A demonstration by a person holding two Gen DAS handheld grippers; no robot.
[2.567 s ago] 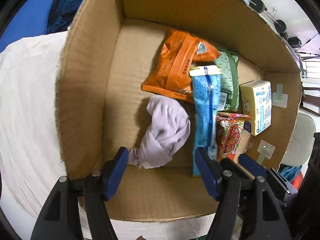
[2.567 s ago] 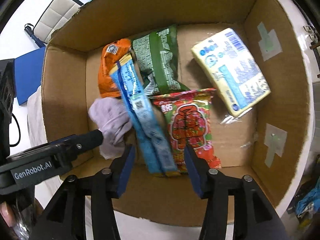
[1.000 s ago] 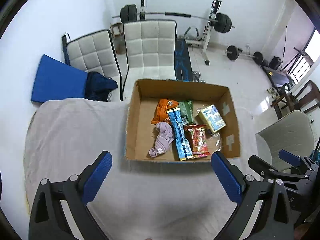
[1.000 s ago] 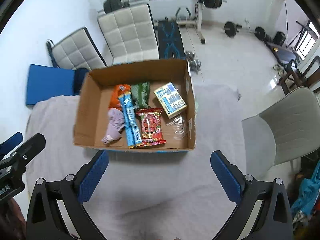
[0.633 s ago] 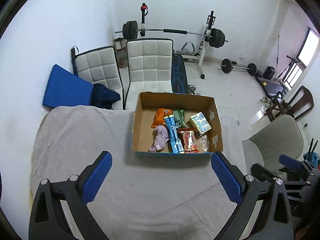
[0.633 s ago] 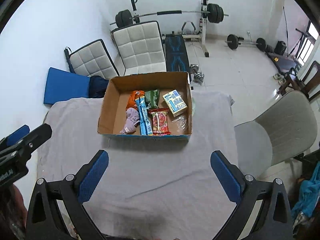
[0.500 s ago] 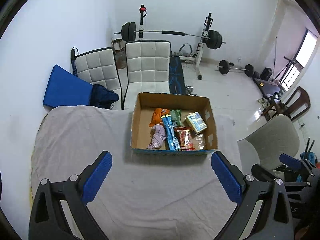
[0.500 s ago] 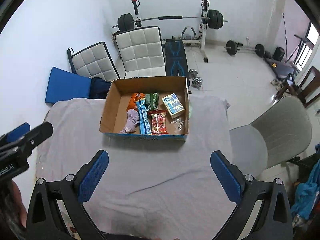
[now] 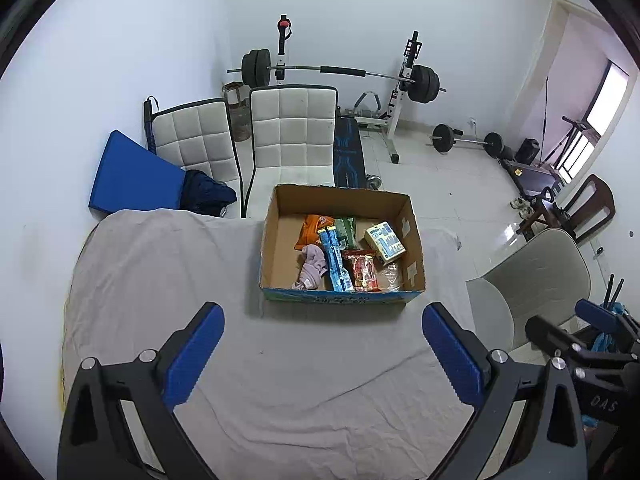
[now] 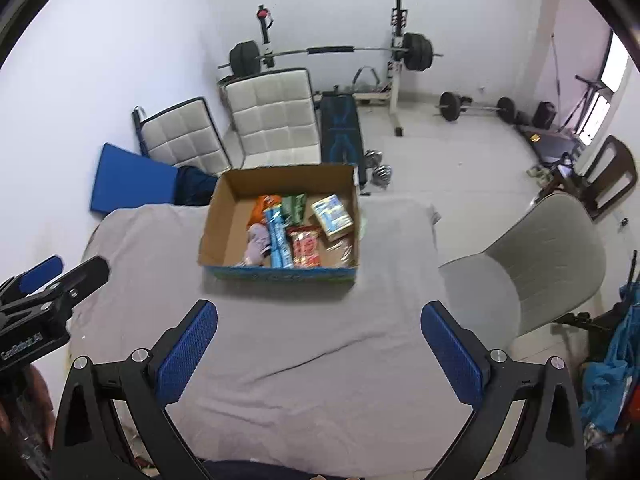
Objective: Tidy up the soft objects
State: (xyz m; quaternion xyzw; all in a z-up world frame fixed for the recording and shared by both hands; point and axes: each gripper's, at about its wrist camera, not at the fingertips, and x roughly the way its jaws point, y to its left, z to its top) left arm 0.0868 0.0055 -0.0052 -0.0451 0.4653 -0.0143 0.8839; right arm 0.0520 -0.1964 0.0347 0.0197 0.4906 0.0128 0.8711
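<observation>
Both the left gripper (image 9: 322, 350) and right gripper (image 10: 319, 342) hover fingers wide, empty, above the grey-clothed tabletop (image 9: 280, 380), the open brown cardboard box (image 9: 272, 240) of soft packets at twelve o'clock, sorting seemingly finished.

Black claw (image 9: 323, 354); blue ribbed pads (image 9: 194, 354); silver screws

From my right gripper (image 10: 319, 332), jaws spread wide and empty, the box (image 10: 276, 273) sits at 12 o'clock on the cloth-covered table (image 10: 300, 360). Inside it: a lilac cloth (image 10: 256, 246), blue packet (image 10: 279, 240) and red packet (image 10: 306, 248). The left gripper (image 10: 48, 280) shows at 9 o'clock.
</observation>
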